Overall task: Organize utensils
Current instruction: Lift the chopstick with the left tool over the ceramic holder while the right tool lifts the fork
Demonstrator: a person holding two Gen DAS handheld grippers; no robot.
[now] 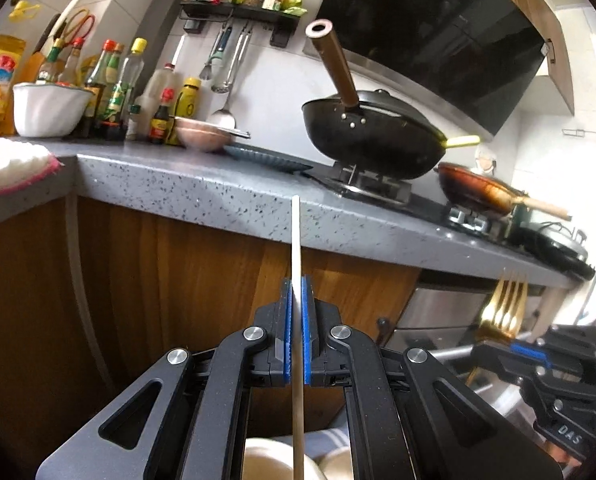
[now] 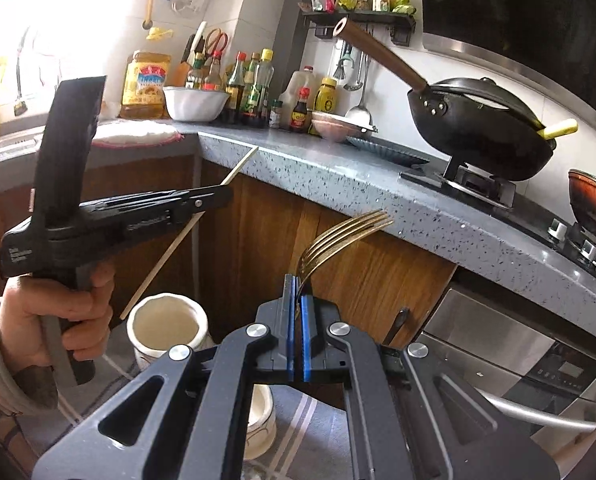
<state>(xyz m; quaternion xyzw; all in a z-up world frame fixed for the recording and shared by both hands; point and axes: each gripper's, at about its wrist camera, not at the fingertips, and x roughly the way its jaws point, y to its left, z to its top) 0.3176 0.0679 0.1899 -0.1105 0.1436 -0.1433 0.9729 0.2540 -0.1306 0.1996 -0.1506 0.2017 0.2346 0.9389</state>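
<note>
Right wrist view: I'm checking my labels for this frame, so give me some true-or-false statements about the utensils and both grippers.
1. The right gripper is shut on a gold metal fork. True.
2. The left gripper holds a steel spoon. False: it grips a thin pale wooden chopstick.
3. The cream ceramic holder cup already has the fork in it. False: its visible inside looks empty.
4. A black wok with a brown handle sits on the stove. True.
</note>
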